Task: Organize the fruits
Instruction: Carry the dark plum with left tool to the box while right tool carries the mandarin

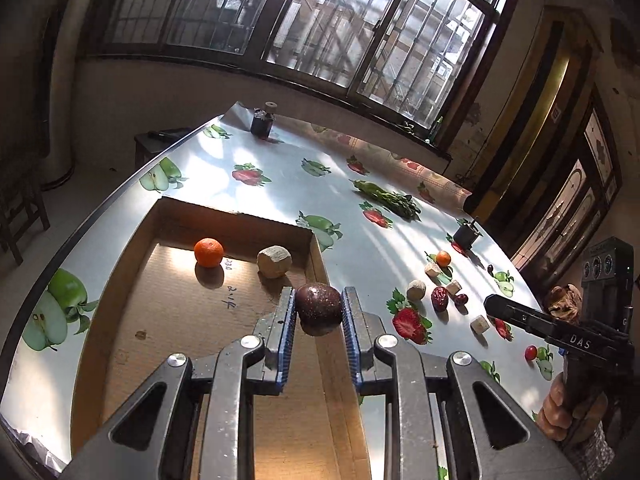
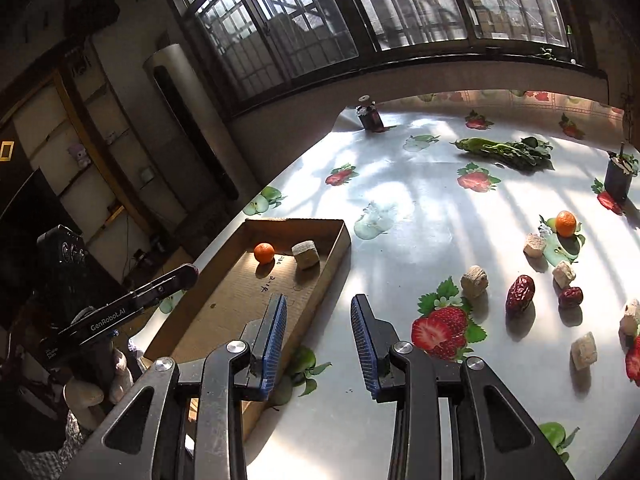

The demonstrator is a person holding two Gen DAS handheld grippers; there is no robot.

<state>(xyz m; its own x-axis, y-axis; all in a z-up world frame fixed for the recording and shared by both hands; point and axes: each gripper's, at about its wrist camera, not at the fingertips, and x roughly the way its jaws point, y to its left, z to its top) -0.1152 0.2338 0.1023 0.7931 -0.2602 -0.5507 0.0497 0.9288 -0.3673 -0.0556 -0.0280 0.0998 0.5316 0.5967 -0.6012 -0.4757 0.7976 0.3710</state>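
Left gripper around round, dark, speckled, perhaps purplish fruit.

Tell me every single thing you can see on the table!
cardboard tray: one, brown, left on table
oranges: two, orange, one in tray, one right on table
beige chunks: several, one in tray, others loose at right
dark round fruit: one, purple-brown, gripped over tray edge
red dates: two, dark red, right
cherry tomato: one, red, near right edge
leafy greens: one bunch, green, far side
dark cups: two, far side and right
tablecloth: white, fruit prints
left claw: closed on fruit
right claw: open, empty
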